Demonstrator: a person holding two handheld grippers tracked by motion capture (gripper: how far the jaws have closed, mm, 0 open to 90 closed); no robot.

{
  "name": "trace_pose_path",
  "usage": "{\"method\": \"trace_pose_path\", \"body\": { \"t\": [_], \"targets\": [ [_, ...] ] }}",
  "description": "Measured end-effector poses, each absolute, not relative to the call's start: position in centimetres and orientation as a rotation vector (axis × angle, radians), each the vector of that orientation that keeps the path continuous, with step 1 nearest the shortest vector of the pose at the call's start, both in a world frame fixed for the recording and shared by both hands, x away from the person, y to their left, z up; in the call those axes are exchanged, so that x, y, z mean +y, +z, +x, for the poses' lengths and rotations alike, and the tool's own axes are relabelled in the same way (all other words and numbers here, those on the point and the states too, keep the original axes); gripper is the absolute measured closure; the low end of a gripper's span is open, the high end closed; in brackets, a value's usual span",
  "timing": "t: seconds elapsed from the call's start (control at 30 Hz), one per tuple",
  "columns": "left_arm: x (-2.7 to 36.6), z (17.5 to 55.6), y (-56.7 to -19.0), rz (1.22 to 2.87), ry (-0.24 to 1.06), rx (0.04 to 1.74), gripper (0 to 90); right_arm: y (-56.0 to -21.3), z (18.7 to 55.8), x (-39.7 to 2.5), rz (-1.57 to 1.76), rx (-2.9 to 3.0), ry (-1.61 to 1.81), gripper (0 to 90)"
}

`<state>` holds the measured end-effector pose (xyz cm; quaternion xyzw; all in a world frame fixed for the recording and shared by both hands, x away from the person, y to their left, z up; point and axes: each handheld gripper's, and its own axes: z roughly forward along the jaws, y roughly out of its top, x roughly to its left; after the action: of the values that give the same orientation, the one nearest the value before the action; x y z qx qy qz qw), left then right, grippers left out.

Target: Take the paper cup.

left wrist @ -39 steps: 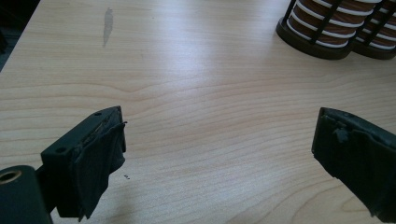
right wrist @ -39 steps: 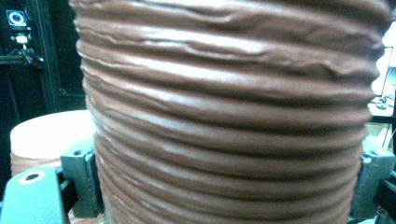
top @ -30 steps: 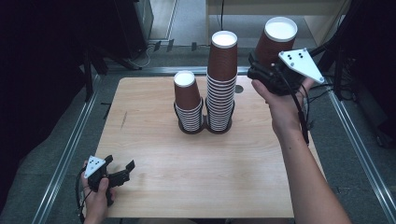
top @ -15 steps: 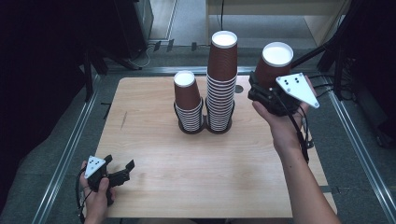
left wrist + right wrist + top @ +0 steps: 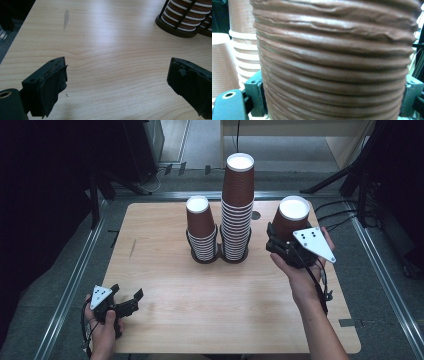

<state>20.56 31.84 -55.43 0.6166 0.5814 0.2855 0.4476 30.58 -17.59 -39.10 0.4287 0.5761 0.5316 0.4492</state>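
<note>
Two stacks of upside-down brown paper cups stand in black wire holders at the table's back middle, a short stack [image 5: 201, 226] and a tall stack [image 5: 237, 200]. My right gripper [image 5: 278, 245] is shut on a single upside-down brown cup [image 5: 292, 218], held just right of the tall stack. In the right gripper view that ribbed cup [image 5: 334, 62] sits between both jaws, with the stacks [image 5: 242, 42] behind it at left. My left gripper [image 5: 126, 302] rests open near the front left edge, nothing between its pads [image 5: 53, 82].
The wooden table [image 5: 220, 300] has metal rails along both sides. A holder's black base [image 5: 175, 26] appears at the top right of the left gripper view. Cables trail off the back right. A pale scuff [image 5: 66, 18] marks the wood.
My right gripper has brought the brown cup down and nearer, from beyond the back right edge to beside the tall stack. The left gripper has stayed still.
</note>
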Motion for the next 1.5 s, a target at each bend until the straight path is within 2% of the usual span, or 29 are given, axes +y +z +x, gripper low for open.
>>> {"method": "trace_pose_path", "body": {
  "t": [0.27,0.5,1.13,1.5],
  "targets": [
    [31.9,20.6,-54.4,1.489,0.675,1.441,3.2,-42.2,29.6,-18.2,1.116,1.445,1.33,11.8],
    [30.6,21.0,-53.2,1.514,0.682,1.394,3.2,-45.1,28.8,-18.5,1.15,1.476,1.312,11.8],
    [22.3,24.6,-50.1,1.541,0.654,1.259,3.2,-48.6,27.7,-18.7,1.164,1.518,1.289,11.8],
    [19.1,24.5,-50.1,1.655,0.64,1.135,3.2,-49.7,27.4,-17.3,1.15,1.556,1.271,11.8]
  ]
}}
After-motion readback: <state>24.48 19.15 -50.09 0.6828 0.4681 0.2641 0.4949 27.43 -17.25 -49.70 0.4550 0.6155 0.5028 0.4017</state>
